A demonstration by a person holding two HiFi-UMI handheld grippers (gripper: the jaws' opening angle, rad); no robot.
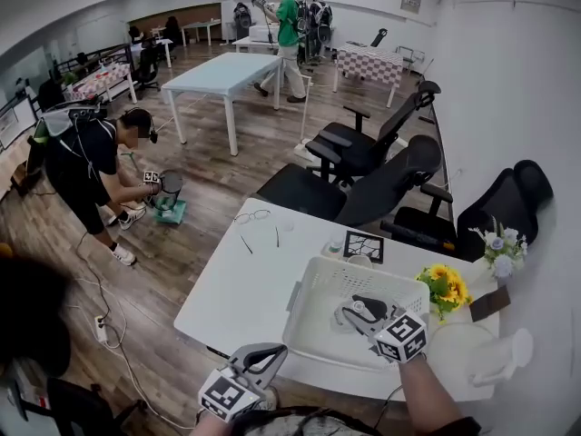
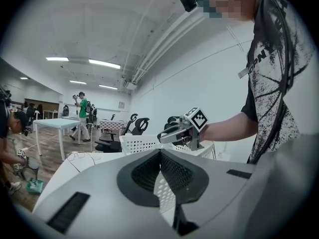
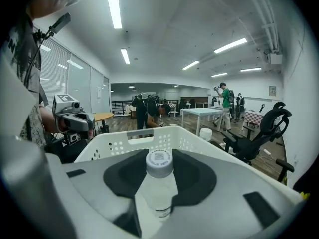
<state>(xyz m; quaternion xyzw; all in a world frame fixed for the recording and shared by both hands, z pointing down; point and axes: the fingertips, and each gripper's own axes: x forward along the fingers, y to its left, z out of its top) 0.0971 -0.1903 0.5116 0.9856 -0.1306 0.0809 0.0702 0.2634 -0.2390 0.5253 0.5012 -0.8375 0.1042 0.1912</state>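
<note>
A white perforated basket [image 1: 313, 284] stands on the white table [image 1: 236, 289]. Over the inside of it my right gripper [image 1: 356, 312] is shut on a clear plastic bottle [image 3: 158, 183] with a white cap, held upright between the jaws. The basket's rim [image 3: 149, 133] lies just beyond the bottle. My left gripper [image 1: 270, 356] hovers at the table's front edge, left of the basket, jaws together with nothing in them. From the left gripper view the tips [image 2: 160, 153] meet, with the basket [image 2: 137, 143] and the right gripper [image 2: 169, 134] behind.
Yellow flowers [image 1: 447, 289] stand right of the basket, a black-patterned card [image 1: 365, 245] behind it, glasses [image 1: 251, 215] at the table's far left. Black office chairs [image 1: 363, 189] crowd the far side. A person [image 1: 91, 166] crouches on the wooden floor at the left.
</note>
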